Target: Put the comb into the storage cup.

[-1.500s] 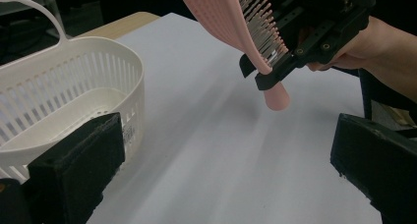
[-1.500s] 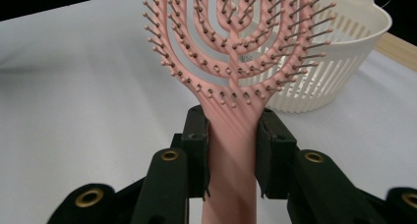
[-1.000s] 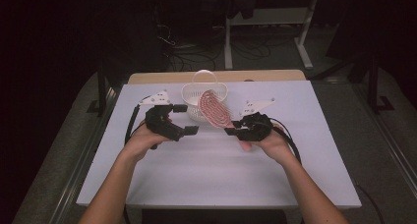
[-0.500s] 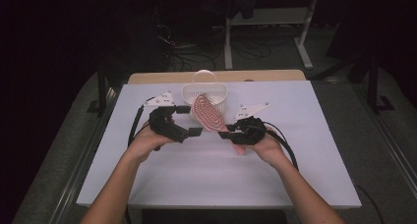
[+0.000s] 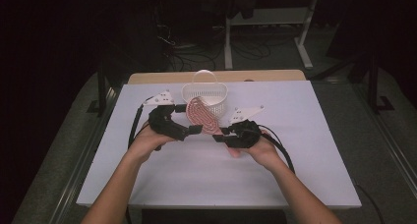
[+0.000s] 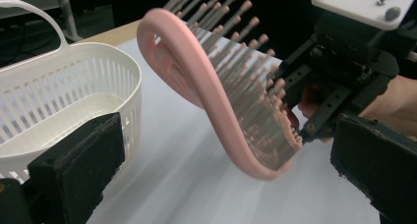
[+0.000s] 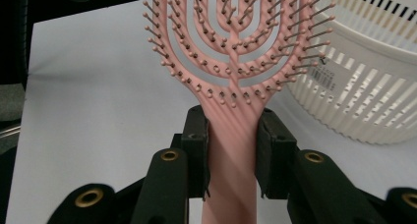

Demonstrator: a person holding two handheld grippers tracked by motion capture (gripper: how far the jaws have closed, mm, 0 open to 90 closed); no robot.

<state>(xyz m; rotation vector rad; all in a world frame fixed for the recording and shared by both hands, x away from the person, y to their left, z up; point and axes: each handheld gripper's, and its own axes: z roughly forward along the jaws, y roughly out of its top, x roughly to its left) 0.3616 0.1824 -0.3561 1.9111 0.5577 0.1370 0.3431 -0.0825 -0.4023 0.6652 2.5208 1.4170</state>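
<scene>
Right gripper (image 5: 222,134), held in the person's right hand (image 5: 260,148) near the middle of the white table (image 5: 305,150), is clamped on the handle of a pink hairbrush (image 5: 201,116). From the right gripper view, its two black jaws press on either side of the brush's narrow neck, just below where the vented head fans out, and the pink hairbrush (image 7: 231,62) rises up and away from the jaws with its bristle side facing the camera. Seen from above, the brush slants up and to the far left from the grip, its head lying just in front of the near wall of a white slotted basket (image 5: 216,94) with a hoop handle, which stands at the far middle of the table; whether the brush head touches the basket cannot be told. Left gripper (image 5: 195,130), in the person's left hand (image 5: 147,140), sits just to the left of the brush with its jaws apart and nothing between the pads. In the left gripper view the pink hairbrush (image 6: 211,96) curves tilted between the basket (image 6: 74,101) at left and the right gripper (image 6: 319,101) at right, raised off the tabletop.
</scene>
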